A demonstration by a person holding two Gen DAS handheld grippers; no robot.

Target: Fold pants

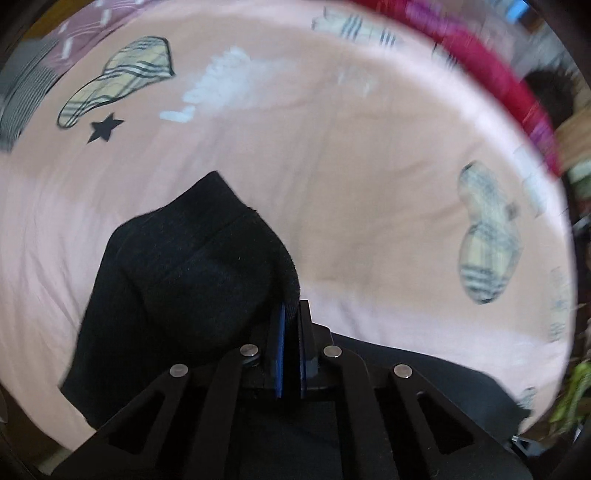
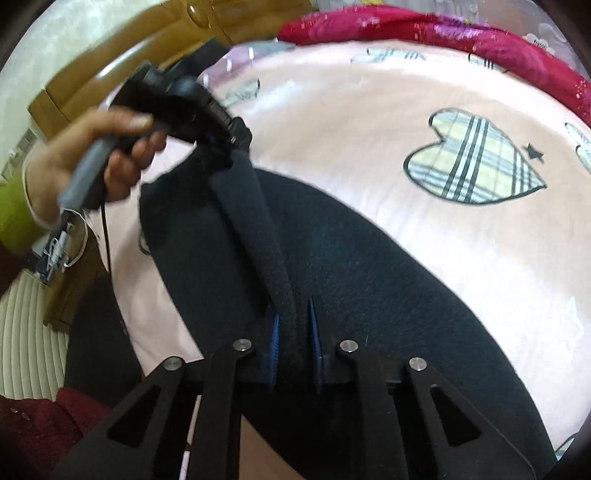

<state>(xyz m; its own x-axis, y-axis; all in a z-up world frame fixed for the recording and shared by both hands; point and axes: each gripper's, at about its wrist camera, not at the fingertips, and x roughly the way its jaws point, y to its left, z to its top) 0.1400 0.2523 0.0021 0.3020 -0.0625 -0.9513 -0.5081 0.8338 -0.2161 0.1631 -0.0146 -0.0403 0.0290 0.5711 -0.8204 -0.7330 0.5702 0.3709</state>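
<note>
The black fleece pants [image 2: 369, 295] lie on the pink heart-print bed sheet [image 2: 369, 147], their lower part cut off by the frame. The left tool [image 1: 290, 314] is clenched on a raised fold; the right tool [image 2: 293, 325] grasps the rolled edge. The far edge of the bed is blurred.

- The pants [image 2: 332, 266] lie on the bed [image 2: 369, 140].
- A blanket [image 2: 443, 33] lies along the bed's far edge.
- Left hand-held gripper [image 2: 236, 142] is at the pants' far-left corner.
</note>
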